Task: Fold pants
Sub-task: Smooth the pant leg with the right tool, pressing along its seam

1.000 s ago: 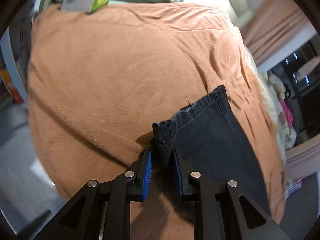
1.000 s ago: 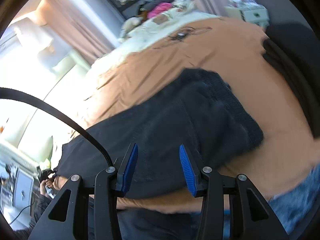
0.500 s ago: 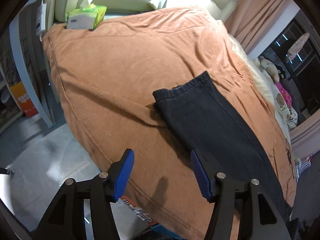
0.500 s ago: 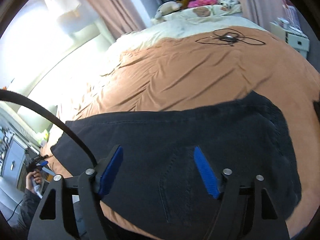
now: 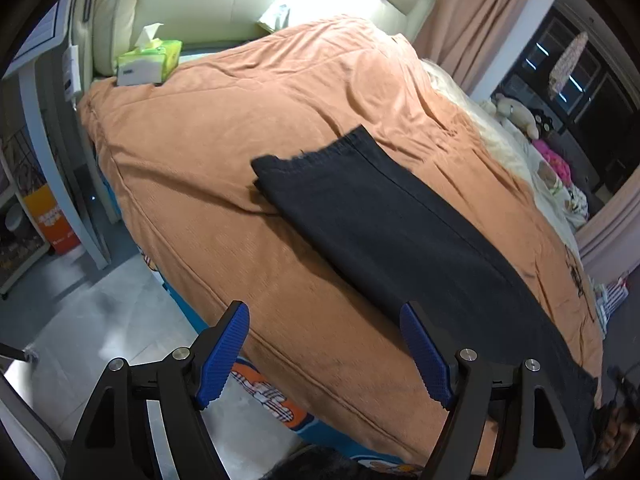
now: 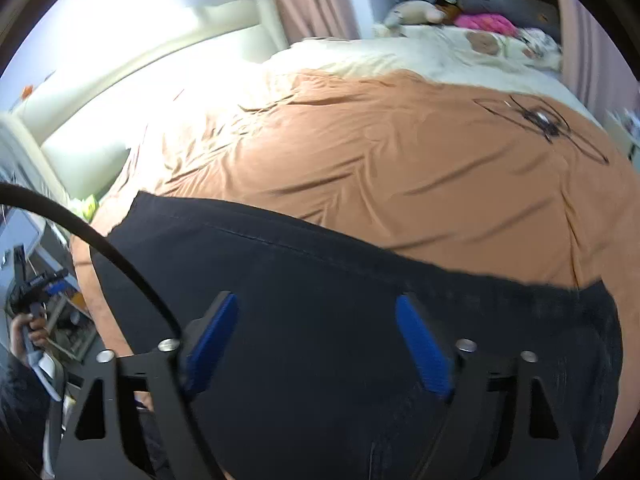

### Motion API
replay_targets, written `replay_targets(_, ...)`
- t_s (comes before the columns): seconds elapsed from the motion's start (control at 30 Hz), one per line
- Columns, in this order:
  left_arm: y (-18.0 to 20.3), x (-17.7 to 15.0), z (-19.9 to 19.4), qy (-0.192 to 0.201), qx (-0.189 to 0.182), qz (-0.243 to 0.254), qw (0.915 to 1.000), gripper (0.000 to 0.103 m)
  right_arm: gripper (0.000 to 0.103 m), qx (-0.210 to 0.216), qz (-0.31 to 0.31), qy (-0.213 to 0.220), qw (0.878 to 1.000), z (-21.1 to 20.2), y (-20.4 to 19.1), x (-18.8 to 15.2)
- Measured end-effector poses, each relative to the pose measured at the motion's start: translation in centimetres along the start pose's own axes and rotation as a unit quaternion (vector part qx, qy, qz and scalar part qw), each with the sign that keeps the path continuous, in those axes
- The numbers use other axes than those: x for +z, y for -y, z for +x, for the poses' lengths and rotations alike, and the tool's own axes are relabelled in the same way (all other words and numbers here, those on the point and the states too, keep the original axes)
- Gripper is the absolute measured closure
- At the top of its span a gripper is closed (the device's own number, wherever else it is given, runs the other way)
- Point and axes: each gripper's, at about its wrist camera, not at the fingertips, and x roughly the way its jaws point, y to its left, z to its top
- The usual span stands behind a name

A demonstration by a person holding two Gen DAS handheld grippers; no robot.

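Observation:
Black pants (image 5: 400, 224) lie flat and lengthwise on the orange blanket (image 5: 240, 132) of a bed, legs stacked, hem end toward the headboard. My left gripper (image 5: 324, 352) hovers near the bed's side edge, short of the pants, its jaws opening with nothing between them. In the right wrist view the pants (image 6: 320, 280) fill the lower frame, waist end at the right. My right gripper (image 6: 320, 340) hangs above the dark cloth, jaws opening, blue pads clear of the fabric.
A green tissue box (image 5: 148, 62) sits at the blanket's head corner by the cream headboard (image 5: 224, 0). A black cable (image 6: 544, 124) lies on the blanket far right. Soft toys (image 6: 416, 12) and cream bedding lie beyond. Grey floor (image 5: 80, 320) runs beside the bed.
Both grippers let go of the pants and opened wide. The left one drew back from the hem toward the bed's edge; the right one pulled away and rolled level, the pants now lying flat.

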Motion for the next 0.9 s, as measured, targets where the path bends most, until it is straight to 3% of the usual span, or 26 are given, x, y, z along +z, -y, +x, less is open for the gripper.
replay_targets(0.17,1.3,-1.2,0.0,0.002,0.011,0.017,0.9998,0.017,0.016,0.008,-0.050,-0.022,0.998,3.6,-1.1,1.6)
replay_targets(0.3,1.9,-2.0,-0.1,0.007,0.018,0.023,0.9995,0.017,0.016,0.005,-0.082,-0.042,0.996,6.1,-1.9,2.6)
replay_targets(0.5,2.3,-2.8,0.3,0.006,0.031,0.031,0.9990,0.017,0.016,0.032,-0.130,-0.056,0.989,10.1,-3.5,4.6)
replay_targets(0.57,2.2,-2.9,0.6,0.003,0.037,0.034,0.9988,0.017,0.021,0.037,-0.151,-0.058,0.986,11.6,-4.0,5.3)
replay_targets(0.7,1.5,-3.4,0.8,0.003,0.037,0.017,0.9992,0.017,0.041,0.054,-0.172,-0.083,0.980,15.4,-4.4,6.3)
replay_targets(0.9,0.3,-4.1,1.6,-0.008,0.035,-0.015,0.9993,0.017,0.042,0.068,-0.205,-0.107,0.970,20.8,-6.1,7.8)
